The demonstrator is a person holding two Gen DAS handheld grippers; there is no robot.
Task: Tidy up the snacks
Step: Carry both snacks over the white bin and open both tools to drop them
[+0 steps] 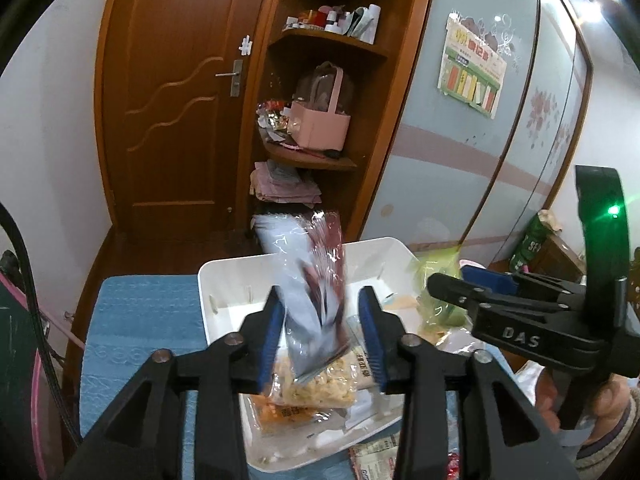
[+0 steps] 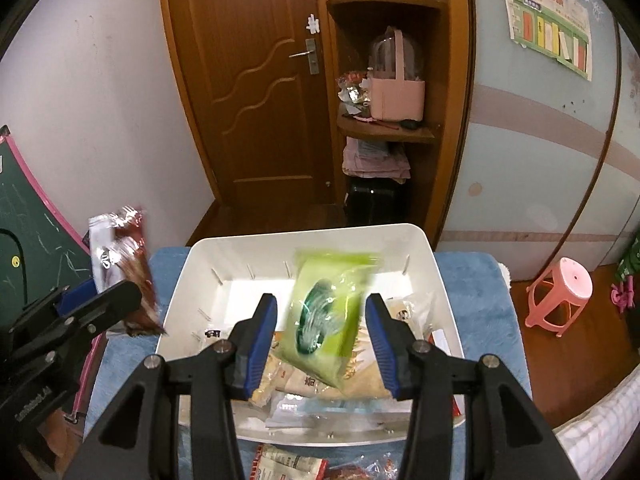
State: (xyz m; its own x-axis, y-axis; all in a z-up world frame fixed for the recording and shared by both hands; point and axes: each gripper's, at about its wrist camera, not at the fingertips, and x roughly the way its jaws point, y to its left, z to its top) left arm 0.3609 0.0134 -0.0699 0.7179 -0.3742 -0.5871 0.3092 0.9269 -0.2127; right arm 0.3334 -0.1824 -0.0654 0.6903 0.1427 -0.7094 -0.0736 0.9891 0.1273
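A white bin [image 1: 224, 276] [image 2: 432, 264] on a blue mat holds several snack packets. A silver and dark red packet [image 1: 312, 292] [image 2: 124, 268] hangs blurred between the fingers of my left gripper [image 1: 322, 340] above the bin; the jaws are wide and do not press it. A green packet [image 2: 328, 312] [image 1: 436, 280] hangs blurred between the spread fingers of my right gripper [image 2: 320, 344] over the bin. Each gripper shows in the other's view, the right one [image 1: 460, 284] and the left one [image 2: 100, 300].
Blue mat [image 1: 136, 328] [image 2: 476, 304] under the bin. More packets [image 2: 288, 464] lie in front of it. Wooden door [image 1: 176, 92], corner shelf with a pink basket [image 1: 320, 120], pink stool [image 2: 560, 296] on the floor at right, a green chalkboard [image 2: 28, 232] at left.
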